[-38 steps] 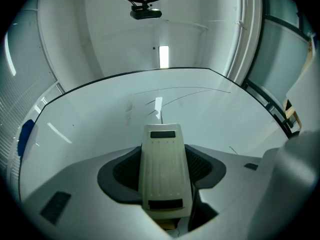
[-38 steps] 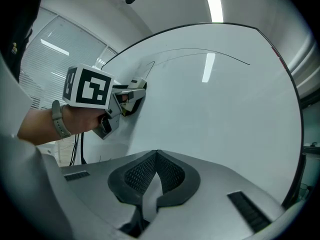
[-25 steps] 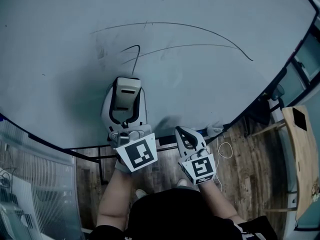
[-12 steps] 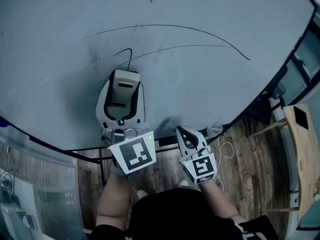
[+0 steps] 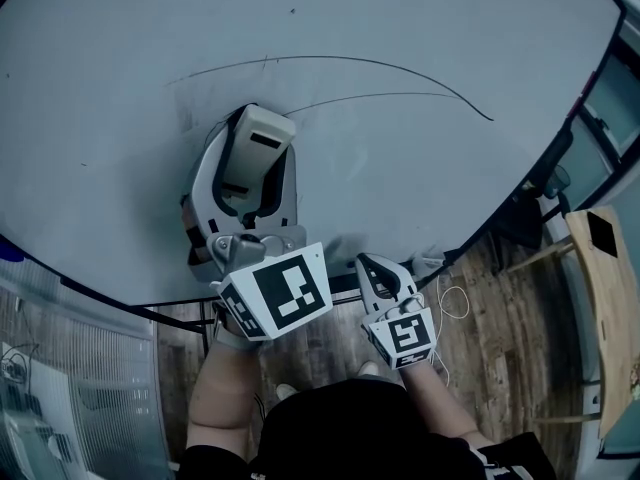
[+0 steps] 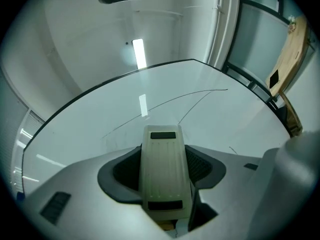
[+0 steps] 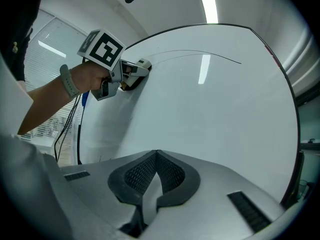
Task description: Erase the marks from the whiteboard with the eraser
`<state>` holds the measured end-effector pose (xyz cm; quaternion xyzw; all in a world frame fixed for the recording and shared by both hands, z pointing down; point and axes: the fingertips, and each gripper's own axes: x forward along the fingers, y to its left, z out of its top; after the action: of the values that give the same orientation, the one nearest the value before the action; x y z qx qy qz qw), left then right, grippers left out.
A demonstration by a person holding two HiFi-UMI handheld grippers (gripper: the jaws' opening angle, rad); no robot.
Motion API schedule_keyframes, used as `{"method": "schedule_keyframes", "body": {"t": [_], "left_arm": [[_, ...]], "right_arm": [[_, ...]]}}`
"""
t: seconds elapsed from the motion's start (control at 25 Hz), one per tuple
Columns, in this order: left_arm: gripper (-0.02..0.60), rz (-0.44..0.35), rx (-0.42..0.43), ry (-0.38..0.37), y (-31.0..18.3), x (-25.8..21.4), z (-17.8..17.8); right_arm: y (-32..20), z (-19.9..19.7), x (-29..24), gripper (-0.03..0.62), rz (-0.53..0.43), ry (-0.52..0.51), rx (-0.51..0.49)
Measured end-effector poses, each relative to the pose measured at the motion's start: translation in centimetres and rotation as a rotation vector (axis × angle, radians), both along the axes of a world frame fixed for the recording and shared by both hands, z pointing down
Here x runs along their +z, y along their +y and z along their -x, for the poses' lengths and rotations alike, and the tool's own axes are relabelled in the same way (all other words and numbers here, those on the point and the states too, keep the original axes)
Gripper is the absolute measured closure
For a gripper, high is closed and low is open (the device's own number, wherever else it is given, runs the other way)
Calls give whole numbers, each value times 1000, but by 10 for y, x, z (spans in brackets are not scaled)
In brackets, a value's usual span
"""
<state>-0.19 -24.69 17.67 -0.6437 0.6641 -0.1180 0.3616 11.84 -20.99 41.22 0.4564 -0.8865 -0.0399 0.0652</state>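
While the whiteboard (image 5: pixel 430 188) fills the space ahead of both grippers, wooden floor (image 5: pixel 485 338) is seen behind them; the eraser (image 6: pixel 164 169) is clamped in the left gripper (image 5: pixel 247 168), its long axis laid along the jaws, far end aimed at two thin curved marks (image 5: pixel 400 66) just beyond; the right gripper (image 7: pixel 156 156) is closed on nothing.

- We see the whiteboard (image 5: pixel 420 38) as smooth and glossy; at the upper middle of the left gripper view it mirrors a ceiling light.
- The eraser (image 6: pixel 161 154) looks like matt cream plastic with fine lengthwise ribs.
- The left tongs (image 6: pixel 163 170) and right tongs (image 7: pixel 156 153) have smooth, matt grey plastic shells; their pads (image 7: pixel 138 176) are black with a rough mesh texture.
- The floor (image 5: pixel 500 358), lower right in the head view, is worn wood planking.
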Motion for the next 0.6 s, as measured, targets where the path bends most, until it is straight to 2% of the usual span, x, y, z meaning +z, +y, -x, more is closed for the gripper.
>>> {"method": "schedule_keyframes", "body": {"t": [0.12,0.36,0.6], "left_arm": [[319,2,14,-7,0,-6,-3],[319,-42,55,-10,0,-33,-10],[319,-80,78,7,3,-33,-2]], "right_arm": [[1,4,-1,568,-8,7,-10],[3,10,-1,568,-2,2,-9],[1,13,0,568,3,6,5]]}}
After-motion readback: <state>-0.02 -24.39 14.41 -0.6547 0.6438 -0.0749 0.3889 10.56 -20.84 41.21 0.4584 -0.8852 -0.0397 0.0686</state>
